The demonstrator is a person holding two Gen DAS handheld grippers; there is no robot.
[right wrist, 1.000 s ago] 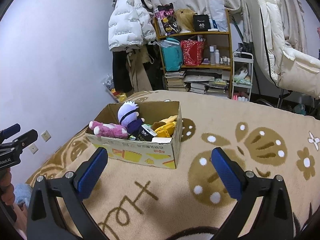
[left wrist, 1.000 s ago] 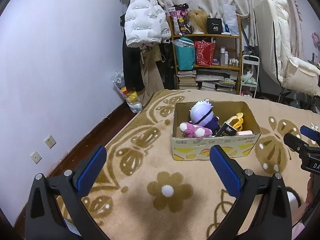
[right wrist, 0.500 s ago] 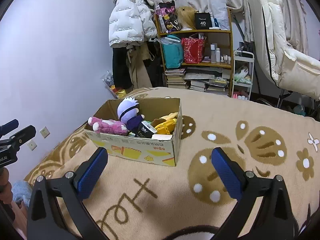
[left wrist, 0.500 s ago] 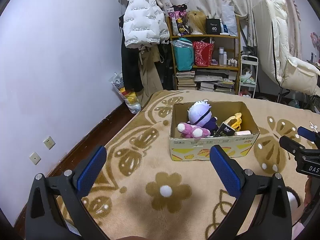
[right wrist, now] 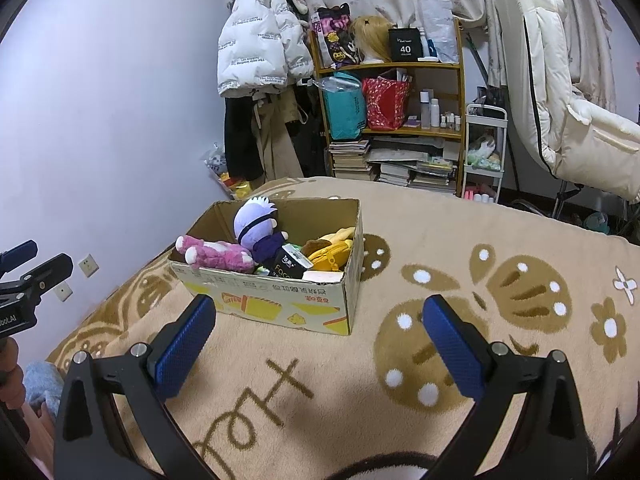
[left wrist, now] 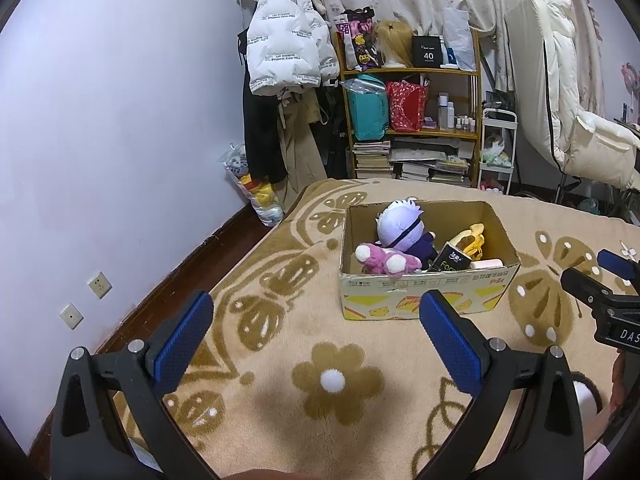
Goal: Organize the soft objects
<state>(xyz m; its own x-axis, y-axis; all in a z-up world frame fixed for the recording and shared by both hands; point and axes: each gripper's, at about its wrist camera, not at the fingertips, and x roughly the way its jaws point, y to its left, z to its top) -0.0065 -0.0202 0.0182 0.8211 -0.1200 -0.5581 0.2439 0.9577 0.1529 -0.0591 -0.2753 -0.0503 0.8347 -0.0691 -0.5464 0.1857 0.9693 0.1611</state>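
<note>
An open cardboard box (left wrist: 424, 296) (right wrist: 280, 300) stands on the beige patterned blanket. It holds a lilac-haired plush doll (left wrist: 402, 228) (right wrist: 258, 226), a pink plush (left wrist: 384, 260) (right wrist: 216, 254), a yellow plush (left wrist: 472, 242) (right wrist: 332, 250) and a black packet (left wrist: 450, 264) (right wrist: 290, 266). My left gripper (left wrist: 316, 340) is open and empty, held back from the box's near side. My right gripper (right wrist: 318, 340) is open and empty, near the box's front right corner.
The blanket (left wrist: 332, 344) covers a bed beside a lilac wall (left wrist: 100, 140). Behind stand a cluttered wooden shelf (left wrist: 412, 120), hanging coats (left wrist: 288, 60) and a white padded chair (left wrist: 580, 128). A bag of toys (left wrist: 256, 188) sits on the floor.
Both grippers have drawn back and risen slightly from the box; their jaws stay open and empty. The box contents have not moved.
</note>
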